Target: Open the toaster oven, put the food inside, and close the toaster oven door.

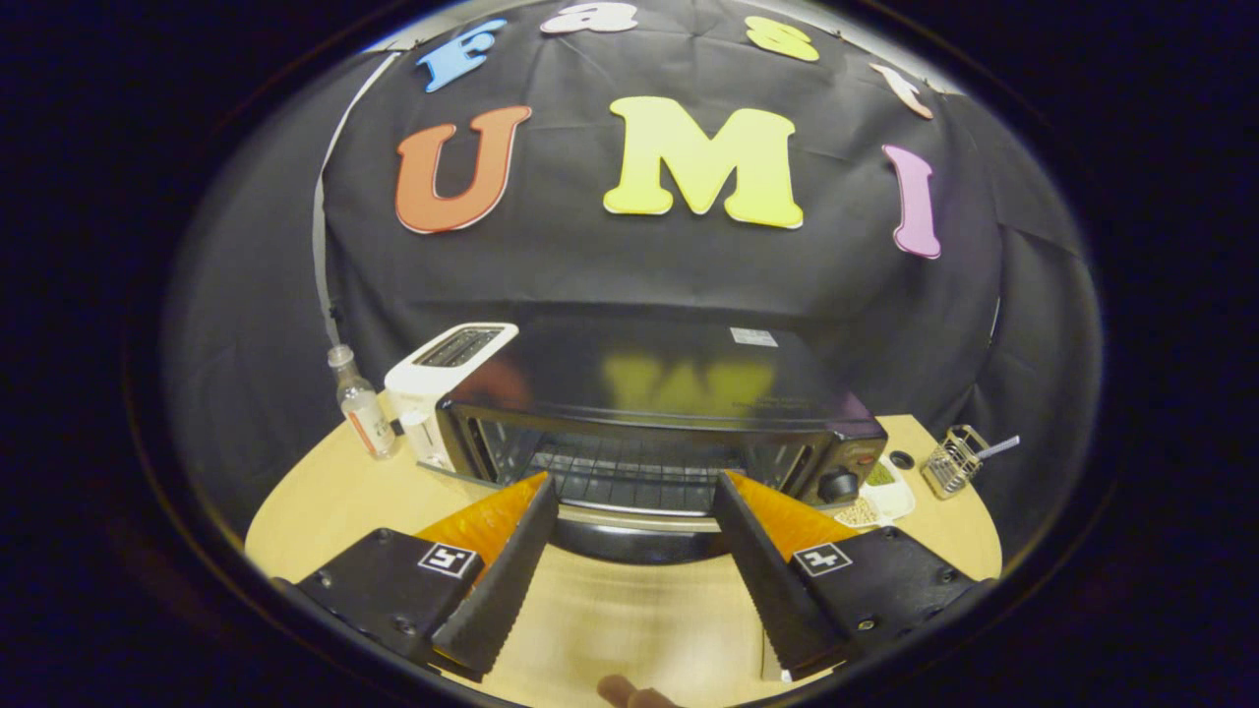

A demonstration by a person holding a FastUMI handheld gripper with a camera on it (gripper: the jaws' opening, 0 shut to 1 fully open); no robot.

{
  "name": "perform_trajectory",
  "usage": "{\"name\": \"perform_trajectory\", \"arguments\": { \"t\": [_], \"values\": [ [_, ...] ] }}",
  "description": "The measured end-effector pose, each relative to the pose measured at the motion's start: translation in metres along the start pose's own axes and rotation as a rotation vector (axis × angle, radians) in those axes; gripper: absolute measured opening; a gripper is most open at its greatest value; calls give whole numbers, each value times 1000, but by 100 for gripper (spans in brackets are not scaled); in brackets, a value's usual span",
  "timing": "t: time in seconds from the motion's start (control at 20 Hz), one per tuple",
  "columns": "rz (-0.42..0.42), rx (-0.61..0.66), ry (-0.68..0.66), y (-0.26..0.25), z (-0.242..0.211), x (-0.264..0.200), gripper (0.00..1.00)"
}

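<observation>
One black toaster oven (pixel 649 423) sits on the round wooden bench (pixel 325 501) just ahead of the tool (pixel 634 492); its long axis runs side to side and its open front faces the tool, with the door (pixel 629 536) folded down and the wire rack (pixel 629 472) showing; the tool's two fingers are spread wide and grip nothing; beside the oven stand one white slot toaster (pixel 443 379) and one small clear bottle (pixel 362 405); on the other side, one white dish (pixel 880 497) and one wire basket (pixel 952 460).

Claw (pixel 634 497) with wedge-shaped ribbed fingers, screwed mounts bearing square tag markers
</observation>
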State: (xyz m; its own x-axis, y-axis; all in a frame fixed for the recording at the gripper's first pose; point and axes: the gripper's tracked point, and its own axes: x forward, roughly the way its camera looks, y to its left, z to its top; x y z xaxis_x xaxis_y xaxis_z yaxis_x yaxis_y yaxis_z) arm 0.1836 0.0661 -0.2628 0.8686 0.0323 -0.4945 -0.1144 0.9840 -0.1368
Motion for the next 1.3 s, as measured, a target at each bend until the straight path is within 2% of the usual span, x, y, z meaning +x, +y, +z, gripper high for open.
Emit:
{"name": "perform_trajectory", "arguments": {
  "t": [0.5, 0.7, 0.95, 1.1, 1.3],
  "values": [
    [-10, -23, -21, 5, -69, -28, 100],
    [-13, -32, -78, 7, -97, -30, 100],
    [-21, 0, -27, 10, -142, -25, 100],
    [13, 47, 56, 16, -167, -15, 100],
    [47, 34, 41, 18, -161, -17, 100]
  ]
}}
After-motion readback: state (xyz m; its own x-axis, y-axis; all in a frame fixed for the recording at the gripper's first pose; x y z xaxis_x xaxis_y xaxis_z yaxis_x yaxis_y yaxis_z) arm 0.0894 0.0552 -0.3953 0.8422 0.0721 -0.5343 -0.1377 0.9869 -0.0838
